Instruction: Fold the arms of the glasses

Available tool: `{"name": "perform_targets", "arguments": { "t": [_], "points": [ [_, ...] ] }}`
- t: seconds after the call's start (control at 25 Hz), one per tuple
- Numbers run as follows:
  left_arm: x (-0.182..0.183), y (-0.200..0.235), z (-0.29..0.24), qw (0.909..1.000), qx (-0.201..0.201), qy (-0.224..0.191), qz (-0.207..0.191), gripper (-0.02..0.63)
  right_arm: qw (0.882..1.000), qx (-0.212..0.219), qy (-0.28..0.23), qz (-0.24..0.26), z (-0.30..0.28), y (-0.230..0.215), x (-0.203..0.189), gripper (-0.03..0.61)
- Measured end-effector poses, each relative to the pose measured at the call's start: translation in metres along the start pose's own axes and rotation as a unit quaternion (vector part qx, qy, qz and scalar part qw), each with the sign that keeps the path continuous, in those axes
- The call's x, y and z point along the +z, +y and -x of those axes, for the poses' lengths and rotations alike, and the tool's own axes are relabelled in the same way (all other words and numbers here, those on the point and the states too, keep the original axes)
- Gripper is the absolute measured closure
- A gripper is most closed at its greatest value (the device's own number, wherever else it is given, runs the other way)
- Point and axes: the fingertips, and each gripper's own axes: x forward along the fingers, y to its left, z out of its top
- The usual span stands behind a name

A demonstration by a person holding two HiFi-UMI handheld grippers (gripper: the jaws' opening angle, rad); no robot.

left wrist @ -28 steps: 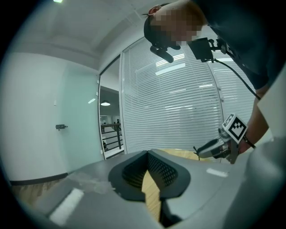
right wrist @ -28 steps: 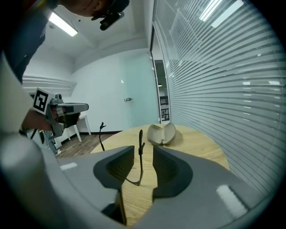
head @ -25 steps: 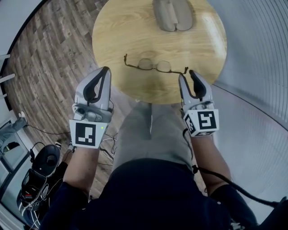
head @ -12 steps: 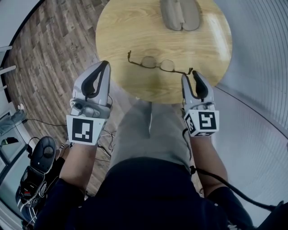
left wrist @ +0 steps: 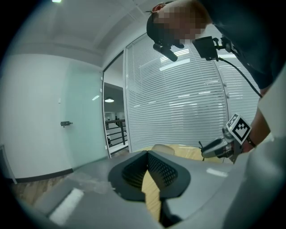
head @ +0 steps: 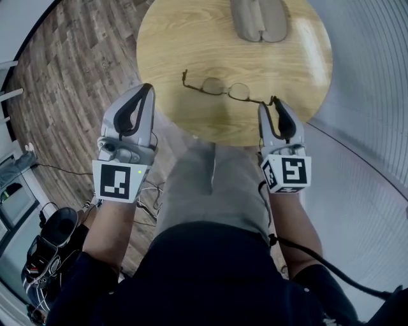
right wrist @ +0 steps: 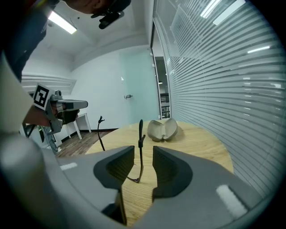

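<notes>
Thin-framed glasses (head: 223, 89) lie on the round wooden table (head: 191, 44), both arms unfolded and pointing toward me. My right gripper (head: 270, 105) is at the table's near right edge, open. In the right gripper view the tip of the right arm (right wrist: 140, 134) stands upright in the gap between the jaws of that gripper (right wrist: 143, 152), and neither pad touches it. The other arm (right wrist: 102, 129) rises farther left. My left gripper (head: 148, 89) hovers off the table's left edge, apart from the glasses. Its tips (left wrist: 146, 153) meet, with nothing between them.
An open grey glasses case (head: 258, 19) sits at the far side of the table and also shows in the right gripper view (right wrist: 161, 129). Wooden floor lies to the left, with dark equipment (head: 54, 235) and cables low on the left. Window blinds (head: 370, 76) curve along the right.
</notes>
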Motion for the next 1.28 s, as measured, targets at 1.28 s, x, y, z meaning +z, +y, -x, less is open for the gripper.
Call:
{"name": "perform_targets", "arguments": {
  "t": [1.28],
  "points": [
    [-0.009, 0.003, 0.007, 0.9998, 0.014, 0.008, 0.014, 0.612, 1.000, -0.002, -0.009, 0.025, 0.002, 0.009, 0.008, 0.551]
  ]
}}
